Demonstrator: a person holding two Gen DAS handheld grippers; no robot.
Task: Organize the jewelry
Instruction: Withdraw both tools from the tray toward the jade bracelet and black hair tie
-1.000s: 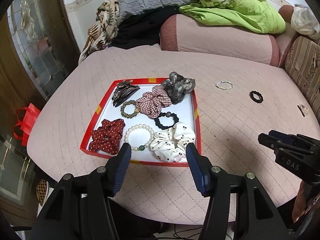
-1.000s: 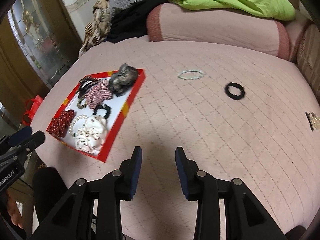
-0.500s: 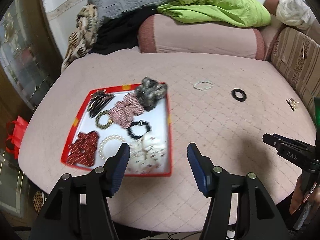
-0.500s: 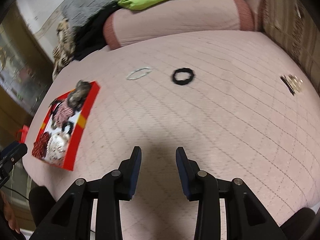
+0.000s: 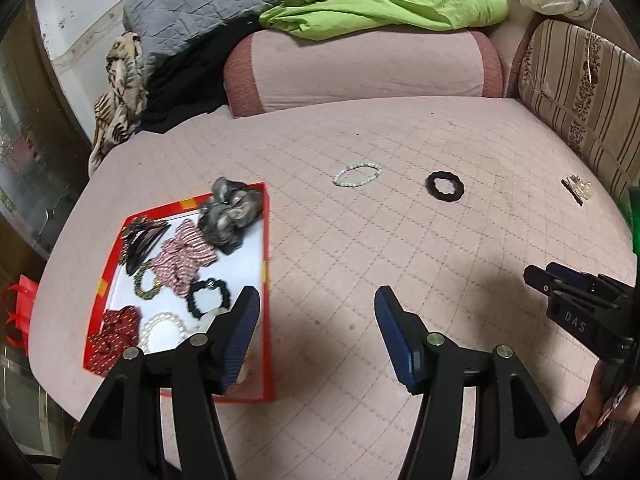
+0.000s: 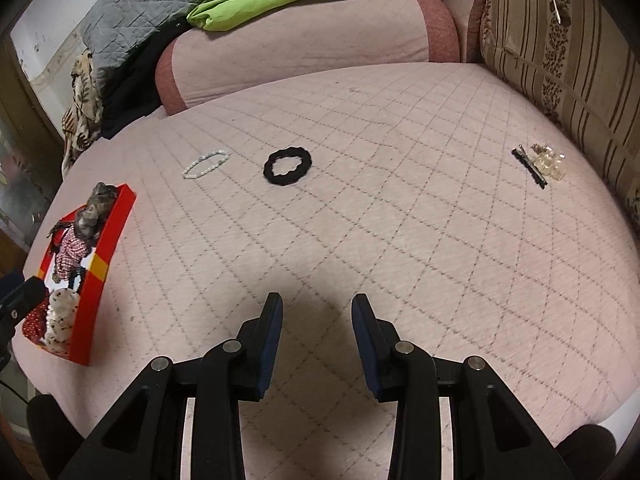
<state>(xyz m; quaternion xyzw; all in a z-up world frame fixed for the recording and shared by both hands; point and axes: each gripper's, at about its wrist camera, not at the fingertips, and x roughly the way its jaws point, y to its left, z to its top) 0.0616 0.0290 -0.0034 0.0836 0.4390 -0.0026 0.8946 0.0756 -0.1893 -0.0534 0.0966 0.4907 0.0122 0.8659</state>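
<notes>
Most pieces already sit in my red tray [image 5: 265,240], but beyond it on the quilt the pearl bracelet [image 5: 357,174], black hair tie [image 5: 445,186] and clips [image 5: 576,189] remain, with my left gripper [image 5: 316,326] and right gripper [image 6: 317,330] both parted, carrying nothing.

You have a red tray [image 5: 267,240] with a white floor on the pink diamond-quilted bed [image 5: 400,248]; beyond the tray, a white bead bracelet [image 5: 357,174]; a black scrunchie [image 5: 445,186].

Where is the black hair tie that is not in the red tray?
In both wrist views the black hair tie lies on the pink quilted bed, just right of the pearl bracelet, well away from the red tray.
</notes>
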